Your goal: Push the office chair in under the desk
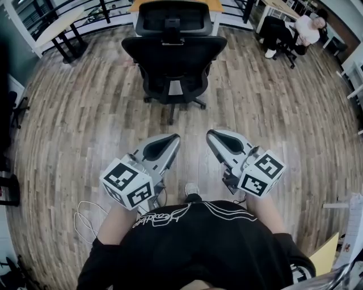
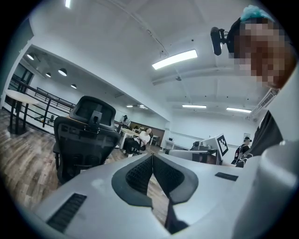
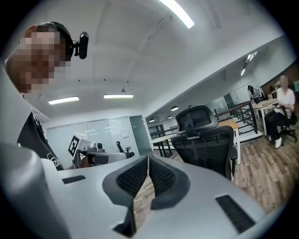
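Head view had the left gripper [image 1: 173, 137] and right gripper [image 1: 211, 134] at six o'clock, both clamped shut on nothing; office chair [image 1: 173, 56] stood untouched at twelve o'clock, facing the desk [image 1: 217, 5].

Strip lights [image 2: 174, 59] glow above a wood-plank floor [image 1: 74, 130].

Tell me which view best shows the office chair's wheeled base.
The head view: the office chair is seen whole from above, star base included. The left gripper view and the right gripper view show only its backrest and headrest; the base is blocked from sight there.
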